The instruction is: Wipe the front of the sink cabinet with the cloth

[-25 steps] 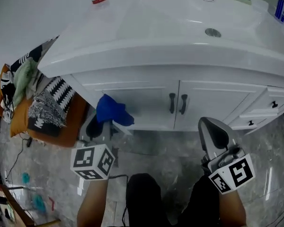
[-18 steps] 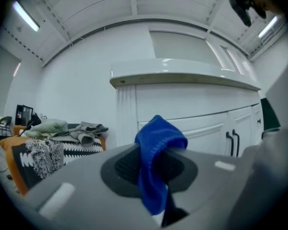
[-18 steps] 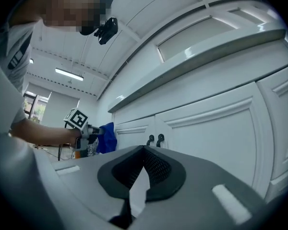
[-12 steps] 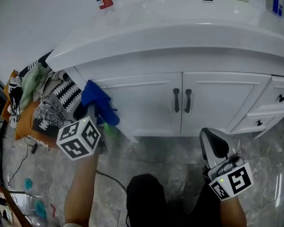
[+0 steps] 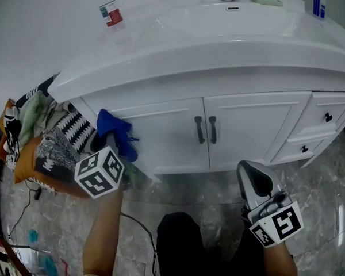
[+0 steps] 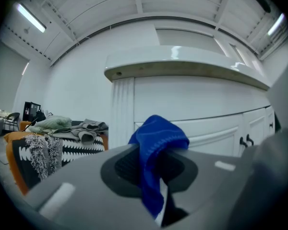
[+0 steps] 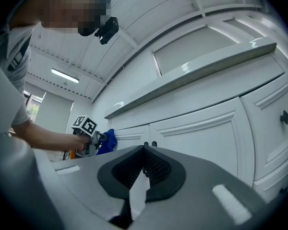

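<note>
Right gripper (image 5: 256, 180) hung low and back, jaws pressed together, empty. Left gripper (image 5: 108, 137) pinched the blue cloth (image 5: 117, 130) at the left end of the cabinet front (image 5: 247, 122). Most of the wipe probably remained.

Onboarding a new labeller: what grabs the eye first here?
The blue cloth, clamped in the left gripper, is at the left end of the front of the white sink cabinet. The right gripper hangs shut and empty, low before the right door. A heap of patterned laundry lies left of the cabinet.
</note>
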Demonstrator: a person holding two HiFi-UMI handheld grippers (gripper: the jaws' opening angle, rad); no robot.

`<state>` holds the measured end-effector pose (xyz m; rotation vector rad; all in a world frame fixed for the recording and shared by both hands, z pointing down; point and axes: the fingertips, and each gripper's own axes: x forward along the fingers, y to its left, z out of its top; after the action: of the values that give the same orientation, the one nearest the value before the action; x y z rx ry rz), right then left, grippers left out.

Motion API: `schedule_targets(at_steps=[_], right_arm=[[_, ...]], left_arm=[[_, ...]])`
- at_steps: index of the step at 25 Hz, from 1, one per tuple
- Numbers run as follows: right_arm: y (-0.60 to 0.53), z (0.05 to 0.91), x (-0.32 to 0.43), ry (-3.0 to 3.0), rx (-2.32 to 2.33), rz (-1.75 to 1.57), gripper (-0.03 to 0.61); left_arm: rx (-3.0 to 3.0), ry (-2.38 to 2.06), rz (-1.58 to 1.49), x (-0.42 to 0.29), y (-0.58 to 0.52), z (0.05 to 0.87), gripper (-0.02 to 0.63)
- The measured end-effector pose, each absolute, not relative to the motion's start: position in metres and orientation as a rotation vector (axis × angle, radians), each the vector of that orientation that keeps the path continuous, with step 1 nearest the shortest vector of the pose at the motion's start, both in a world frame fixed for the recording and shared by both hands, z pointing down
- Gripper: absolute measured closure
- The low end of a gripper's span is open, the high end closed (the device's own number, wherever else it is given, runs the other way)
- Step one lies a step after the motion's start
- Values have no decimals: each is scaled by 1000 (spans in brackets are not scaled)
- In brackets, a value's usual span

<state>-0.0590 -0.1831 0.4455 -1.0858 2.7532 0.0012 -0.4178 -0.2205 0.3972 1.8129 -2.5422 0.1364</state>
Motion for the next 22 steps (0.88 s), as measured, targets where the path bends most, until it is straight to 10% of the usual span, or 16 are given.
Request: schedule_targets(at_steps=[22], right_arm=[[-174, 442, -39, 2730, -1138, 8, 579]], left_arm=[[2189, -2060, 3, -251, -273, 416, 543]])
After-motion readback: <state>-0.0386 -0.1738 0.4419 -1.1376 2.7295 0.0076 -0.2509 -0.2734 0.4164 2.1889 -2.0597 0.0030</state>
